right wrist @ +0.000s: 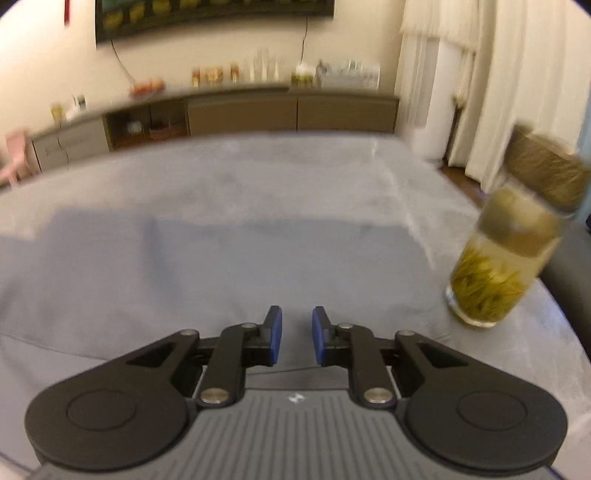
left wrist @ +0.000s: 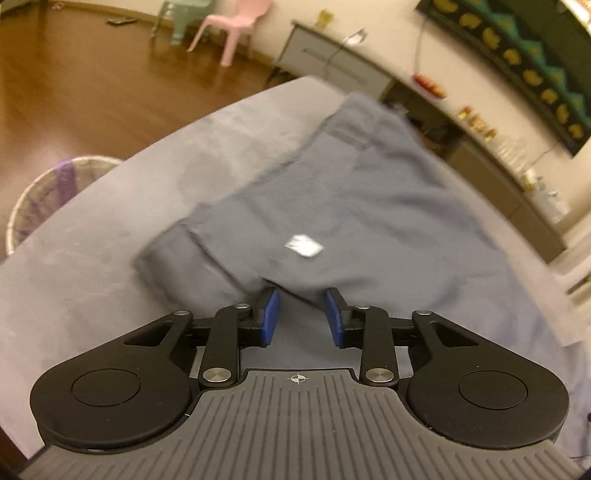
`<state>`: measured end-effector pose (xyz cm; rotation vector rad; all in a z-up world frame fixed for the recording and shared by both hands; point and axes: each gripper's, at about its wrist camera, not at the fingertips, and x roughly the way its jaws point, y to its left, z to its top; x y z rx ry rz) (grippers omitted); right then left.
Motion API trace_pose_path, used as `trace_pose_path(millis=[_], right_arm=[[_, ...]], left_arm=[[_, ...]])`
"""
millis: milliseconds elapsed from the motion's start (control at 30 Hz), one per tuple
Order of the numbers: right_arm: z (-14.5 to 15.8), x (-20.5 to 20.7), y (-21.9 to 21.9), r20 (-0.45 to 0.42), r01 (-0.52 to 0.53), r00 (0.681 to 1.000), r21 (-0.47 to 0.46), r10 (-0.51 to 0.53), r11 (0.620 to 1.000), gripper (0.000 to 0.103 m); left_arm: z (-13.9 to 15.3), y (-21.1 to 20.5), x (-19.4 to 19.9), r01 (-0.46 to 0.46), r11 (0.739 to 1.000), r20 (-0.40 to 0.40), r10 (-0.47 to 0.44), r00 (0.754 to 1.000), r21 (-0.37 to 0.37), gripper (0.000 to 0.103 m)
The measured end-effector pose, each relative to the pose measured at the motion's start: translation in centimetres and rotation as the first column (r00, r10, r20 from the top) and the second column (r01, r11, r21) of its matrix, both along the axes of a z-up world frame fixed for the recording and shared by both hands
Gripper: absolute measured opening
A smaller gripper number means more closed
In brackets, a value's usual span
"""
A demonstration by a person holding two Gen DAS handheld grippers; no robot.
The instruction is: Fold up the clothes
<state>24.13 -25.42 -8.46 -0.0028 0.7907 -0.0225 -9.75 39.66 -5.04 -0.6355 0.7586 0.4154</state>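
One grey garment [left wrist: 332, 192] lies spread on the grey-covered worktop [left wrist: 110, 236], running from the frame's centre toward the upper right, a small white label [left wrist: 303, 245] showing on it. The left gripper [left wrist: 301, 314] sits at the garment's near edge, its two blue pads [left wrist: 272, 314] a little apart with a fold of cloth bulging just at their tips; whether they pinch it cannot be told. The right gripper [right wrist: 296, 334] hovers low over the cloth [right wrist: 221, 258], jaws slightly apart with nothing between them.

The worktop's far edge curves across the left view, wooden floor [left wrist: 74, 85] open beyond it. One basket [left wrist: 48, 199] stands by the left edge, and two chairs, one pink [left wrist: 236, 26] and one green [left wrist: 184, 14], sit at the top of the frame. The right view shows bare grey surface ahead to the straight far edge.

Only the right view shows one glass of tea [right wrist: 495, 269] at the right edge, just beside a dark sofa arm [right wrist: 569, 273], and white curtains [right wrist: 498, 74] at upper right. Both views catch one long sideboard [right wrist: 288, 110] and a dark wall hanging [left wrist: 517, 55].
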Motion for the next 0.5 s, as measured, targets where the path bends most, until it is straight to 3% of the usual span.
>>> trace_pose_path(millis=[33,100,167,200,300,367,400,433,500], right_arm=[[-0.6,0.3,-0.9,-0.007,0.029,1.0,0.003,-0.029,1.0,0.028],[-0.7,0.3,-3.5,-0.02,0.134,0.991,-0.023,-0.135,0.991,0.029],[-1.1,-0.2,-5.2,-0.008,0.175,0.985,-0.002,-0.175,0.985,0.012],[-1.2,-0.4,-6.0,-0.004,0.192,0.981,0.005,-0.192,0.981,0.003],[-0.6,-1.3,-6.5,-0.044,0.23,0.973,0.042,-0.228,0.972,0.006],[0.8,-3.3,-7.2,-0.059,0.236,0.972,0.151,-0.229,0.96,0.028],[1.6,-4.6,-7.6,-0.058,0.222,0.975,0.219,-0.215,0.95,0.054],[2.4,-5.8,-8.0,-0.055,0.209,0.978,0.285,-0.201,0.936,0.073],[3.2,-7.8,-9.2,-0.083,0.202,0.979,0.402,-0.184,0.893,0.078]], left_arm=[[-0.5,0.5,0.0,-0.001,1.0,-0.022,0.001,1.0,0.005,0.0],[-1.3,2.1,-0.5,-0.003,1.0,-0.004,0.003,1.0,-0.028,0.0],[-1.3,3.4,-1.3,-0.046,0.991,0.022,0.049,0.999,-0.123,0.0],[-0.5,3.3,-1.8,-0.06,0.992,0.039,0.065,0.997,-0.114,0.0],[1.4,2.6,-4.0,-0.083,0.993,0.073,0.09,0.993,-0.086,0.032],[2.6,2.1,-5.6,-0.093,0.993,0.088,0.099,0.991,-0.07,0.034],[2.3,2.0,-5.8,-0.085,0.993,0.07,0.091,0.993,-0.083,0.037],[2.0,1.9,-6.0,-0.077,0.992,0.052,0.082,0.995,-0.096,0.038],[1.1,1.9,-6.2,-0.081,0.99,0.023,0.084,0.996,-0.114,0.04]])
